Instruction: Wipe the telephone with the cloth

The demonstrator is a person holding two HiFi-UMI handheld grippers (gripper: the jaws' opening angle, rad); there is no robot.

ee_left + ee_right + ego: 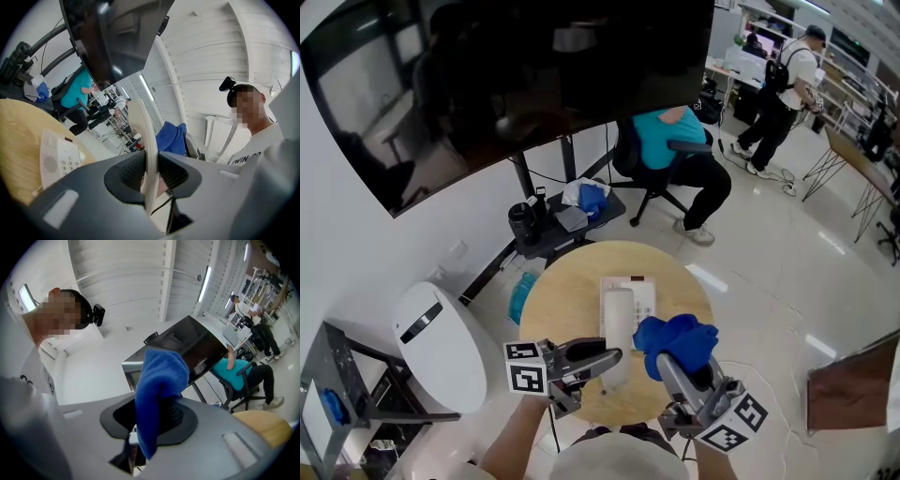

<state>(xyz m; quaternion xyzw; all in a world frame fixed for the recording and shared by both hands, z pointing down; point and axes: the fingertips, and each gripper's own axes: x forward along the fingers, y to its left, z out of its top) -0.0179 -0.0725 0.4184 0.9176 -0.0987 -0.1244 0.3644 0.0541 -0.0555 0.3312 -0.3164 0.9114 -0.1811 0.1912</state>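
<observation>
**A:** Where is the telephone sitting, and what is each claw doing?

**B:** The white push-button telephone base (643,298) is lying on the round pale wooden counter (562,300), toward its far side. The left claw (605,359) is clamping the long white plastic handset (619,319) near its close end, pads pressing both flat faces. The right claw (662,364) is pinching the crumpled blue terry cloth (677,339), which is bunching up above its tips.

**A:** Which way is the handset lying from the cloth?

**B:** In the head view it is lying just to the left of the cloth, near it, though I am not seeing contact. Its long axis is running away from the person, from the left claw toward the base. In the left gripper view it is showing edge-on, with the base off to one side, so I am judging it lifted clear.

**A:** So which hand is doing the wiping?

**B:** Probably the right one, since it is carrying the cloth and is nearest. I am expecting it to be travelling leftward, then stroking along that long axis.
</observation>
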